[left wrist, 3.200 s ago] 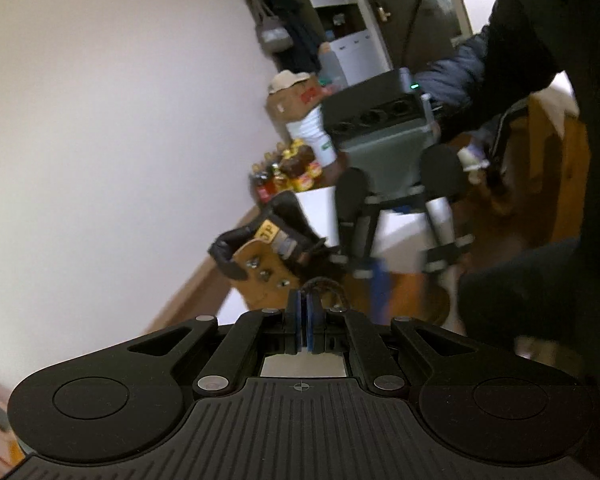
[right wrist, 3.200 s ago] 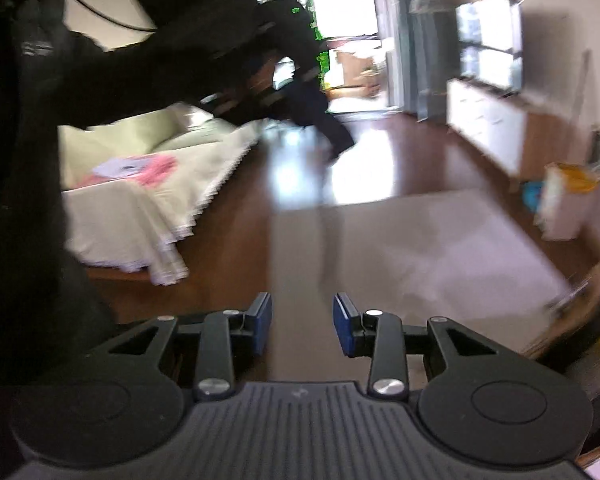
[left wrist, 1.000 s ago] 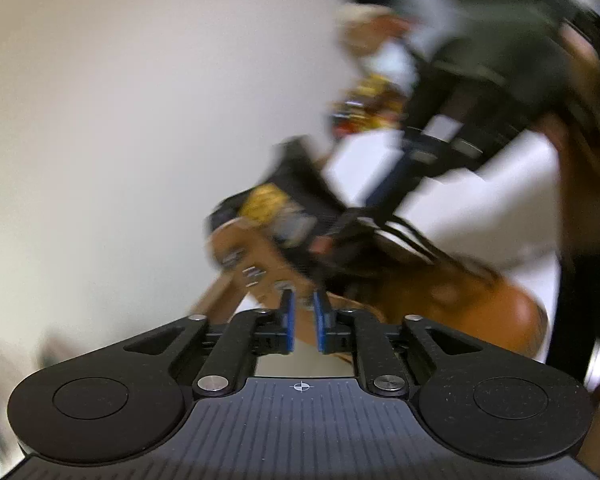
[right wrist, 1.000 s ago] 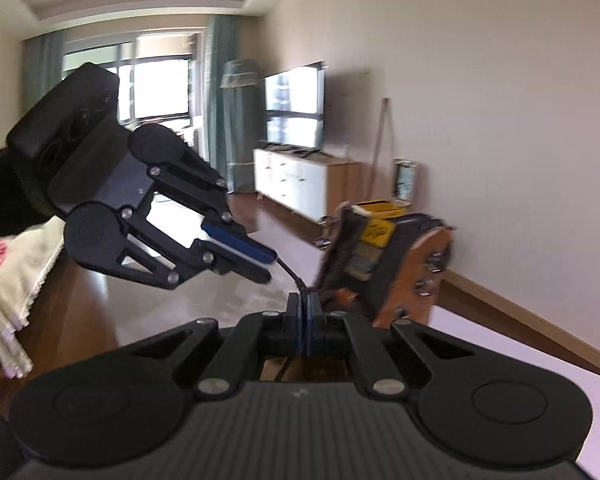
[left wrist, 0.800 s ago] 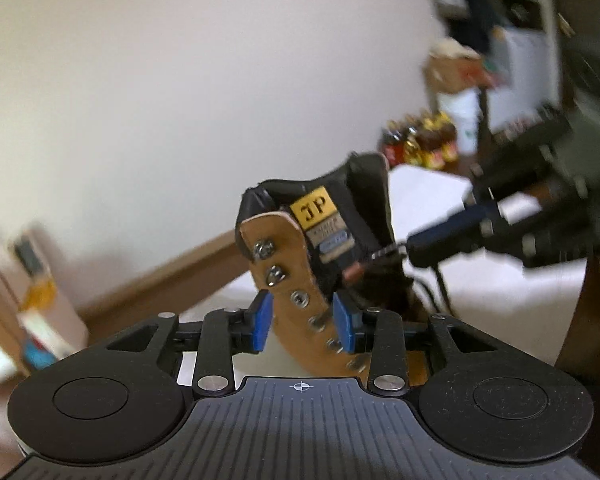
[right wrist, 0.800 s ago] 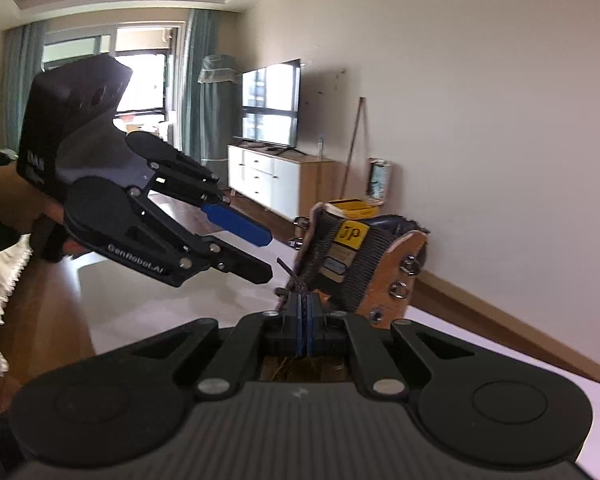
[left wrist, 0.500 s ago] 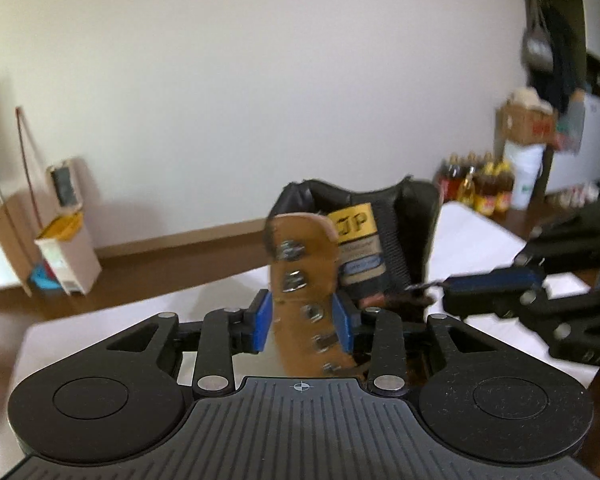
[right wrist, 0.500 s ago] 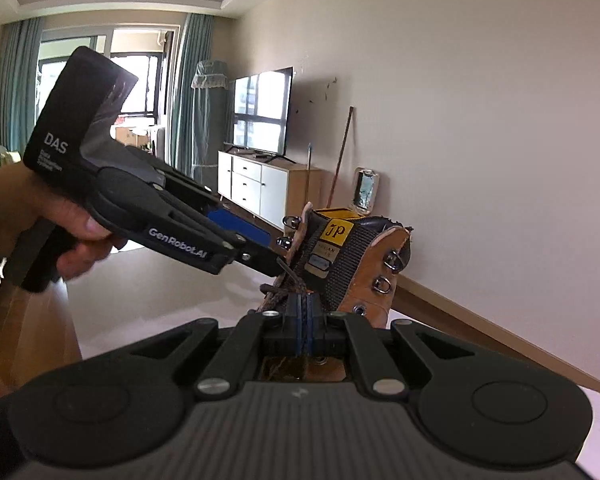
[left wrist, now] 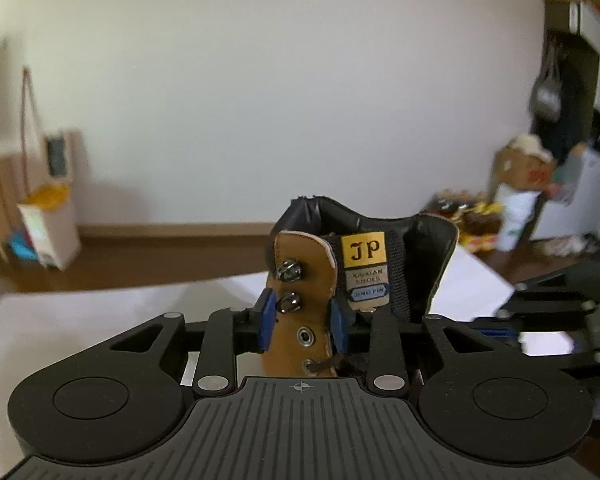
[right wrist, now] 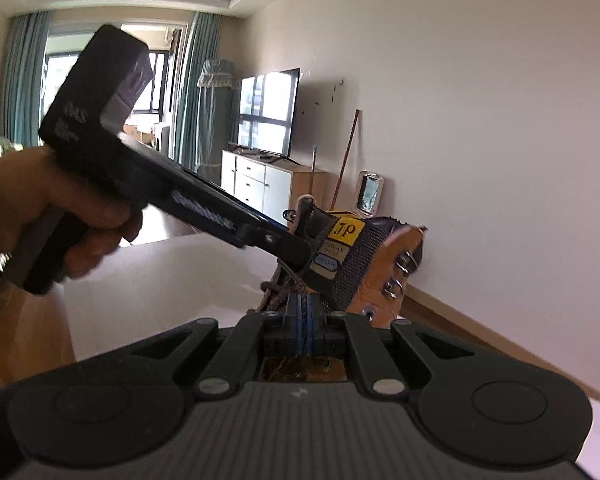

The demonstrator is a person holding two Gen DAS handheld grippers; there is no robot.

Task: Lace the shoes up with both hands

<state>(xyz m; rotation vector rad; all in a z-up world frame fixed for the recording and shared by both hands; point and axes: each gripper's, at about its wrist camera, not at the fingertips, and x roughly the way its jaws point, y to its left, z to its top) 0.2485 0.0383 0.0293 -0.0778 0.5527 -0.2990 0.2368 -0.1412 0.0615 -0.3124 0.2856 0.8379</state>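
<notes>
Now left hand-held gripper point(left wrist: 302, 326) closing around boot flap point(left wrist: 304, 304); right hand-held gripper point(right wrist: 303, 322) pinched on lace point(right wrist: 278, 292).

Boot's point(left wrist: 364, 276) lower half hidden

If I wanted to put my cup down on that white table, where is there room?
The white table is bare left of the boot, out to its left edge, and again behind the boot's right side. Around the boot it is crowded: the left gripper is closing on its eyelet flap, the right gripper beside it.
</notes>
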